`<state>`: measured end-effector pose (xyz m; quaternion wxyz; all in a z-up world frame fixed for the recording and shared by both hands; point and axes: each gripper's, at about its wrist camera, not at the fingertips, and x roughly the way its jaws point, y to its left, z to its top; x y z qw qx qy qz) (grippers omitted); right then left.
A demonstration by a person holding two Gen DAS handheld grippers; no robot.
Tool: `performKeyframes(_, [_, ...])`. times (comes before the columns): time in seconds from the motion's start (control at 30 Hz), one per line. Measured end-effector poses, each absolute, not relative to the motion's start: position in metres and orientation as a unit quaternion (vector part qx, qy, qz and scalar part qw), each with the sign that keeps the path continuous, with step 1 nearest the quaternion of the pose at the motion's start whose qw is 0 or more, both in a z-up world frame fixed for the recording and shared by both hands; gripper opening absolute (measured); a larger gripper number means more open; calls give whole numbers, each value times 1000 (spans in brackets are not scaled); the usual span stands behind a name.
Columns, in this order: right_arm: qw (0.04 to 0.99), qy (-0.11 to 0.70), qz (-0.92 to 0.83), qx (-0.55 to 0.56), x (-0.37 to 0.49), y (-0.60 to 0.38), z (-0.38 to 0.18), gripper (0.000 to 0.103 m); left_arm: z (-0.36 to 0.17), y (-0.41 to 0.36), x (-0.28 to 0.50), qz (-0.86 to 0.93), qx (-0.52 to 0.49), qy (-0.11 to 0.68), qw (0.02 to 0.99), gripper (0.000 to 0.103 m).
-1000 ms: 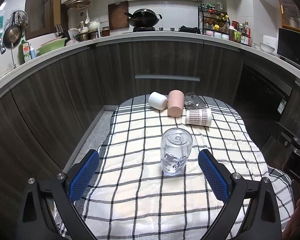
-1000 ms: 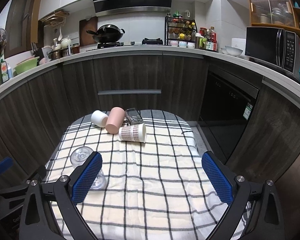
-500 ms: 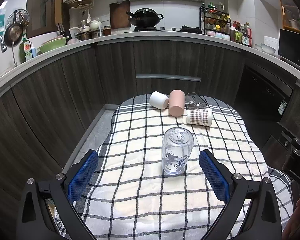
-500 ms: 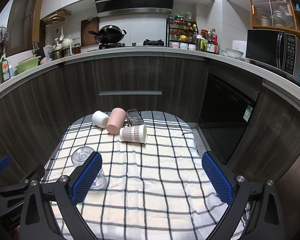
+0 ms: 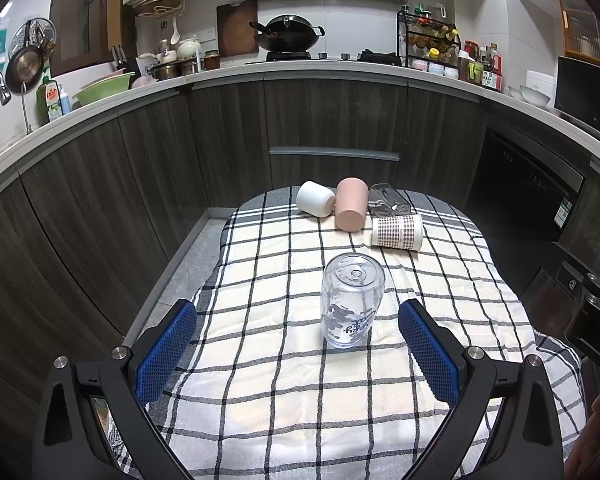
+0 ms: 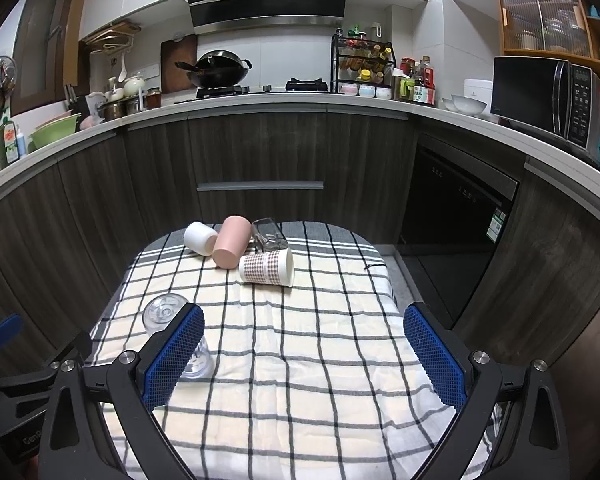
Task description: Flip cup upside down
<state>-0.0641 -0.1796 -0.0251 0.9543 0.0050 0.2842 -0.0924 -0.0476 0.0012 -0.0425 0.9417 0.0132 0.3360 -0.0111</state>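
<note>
Left tongs (image 5: 298,346): held low over the near edge of the table, pointing toward the far side; spread wide, gripping nothing, blue-padded fingers (image 5: 166,350) apart on either side of the near table area.
Right tongs (image 6: 304,354): held low over the near right part of the table, level and pointing toward the far side; likewise spread wide and empty.
Clear glass cup with dark printed lettering (image 5: 352,300): standing upside down, base up, on the cloth near the middle of the table; ahead of the left tongs, between the lines of the two fingers but touching neither. In the right wrist view (image 6: 168,316), at the near left, partly hidden behind the left finger of the right tongs.
Table covering: white cloth with black check lines (image 5: 284,360), spread over the whole table top.
Cups lying on their sides at the far end: four, close together.
- White round cup (image 5: 315,199): furthest left.
- Pink tall cup (image 5: 351,210): just right of the white one, touching it.
- Clear square-sided glass (image 5: 386,200): right of the pink cup, furthest back.
- Paper cup with brown houndstooth pattern (image 5: 397,232): nearest of the four, mouth pointing right.
Cup count altogether: five, one inverted and four toppled.
</note>
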Motion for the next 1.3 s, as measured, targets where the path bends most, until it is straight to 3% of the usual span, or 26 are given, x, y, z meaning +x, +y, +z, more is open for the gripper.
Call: performKeyframes(1.3, [953,287,-92,6,-63,-182,-30,100,-42,-1,-47,-16,12,335,942,103])
